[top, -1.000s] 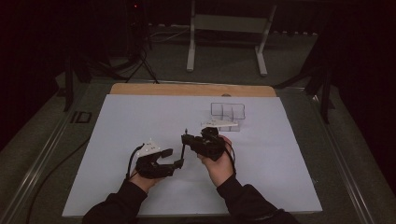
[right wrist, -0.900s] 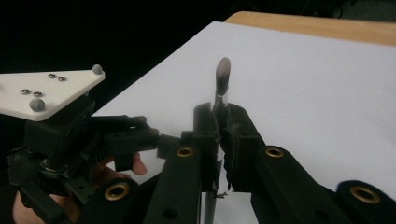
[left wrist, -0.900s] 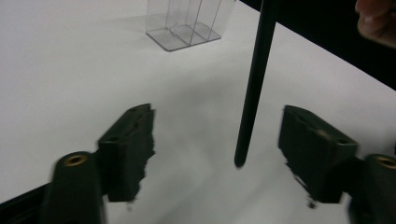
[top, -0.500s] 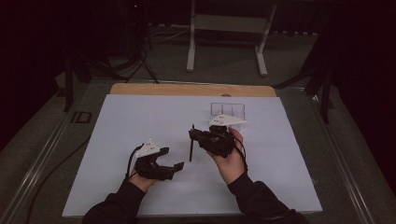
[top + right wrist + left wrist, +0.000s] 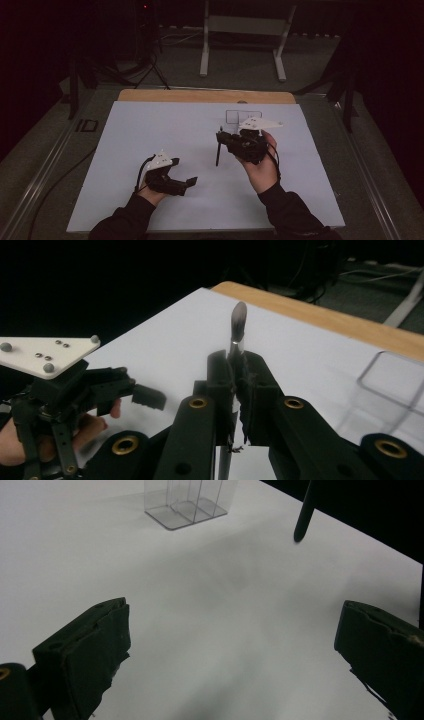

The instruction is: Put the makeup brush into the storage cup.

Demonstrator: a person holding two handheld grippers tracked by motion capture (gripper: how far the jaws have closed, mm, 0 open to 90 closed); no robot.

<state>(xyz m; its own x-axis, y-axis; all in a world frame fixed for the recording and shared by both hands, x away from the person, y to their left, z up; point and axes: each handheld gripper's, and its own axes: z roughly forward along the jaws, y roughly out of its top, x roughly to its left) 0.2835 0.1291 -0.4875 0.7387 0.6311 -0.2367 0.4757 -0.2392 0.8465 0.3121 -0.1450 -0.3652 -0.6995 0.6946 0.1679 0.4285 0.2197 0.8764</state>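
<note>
Makeup brush (image 5: 238,322): slim, dark handle, silver ferrule, grey rounded bristle tip. Clamped near the ferrule between closed jaws, bristles past them; from the high view the handle (image 5: 218,150) hangs near-vertical above the white sheet, clear of it. The handle's blunt end (image 5: 303,515) shows in the left gripper view.

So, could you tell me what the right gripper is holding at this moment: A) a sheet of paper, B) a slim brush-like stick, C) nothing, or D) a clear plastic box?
B: the right gripper has its jaws shut on a slim brush-like stick, whose grey tip rises above them, while the clear box stands apart on the table.
</note>
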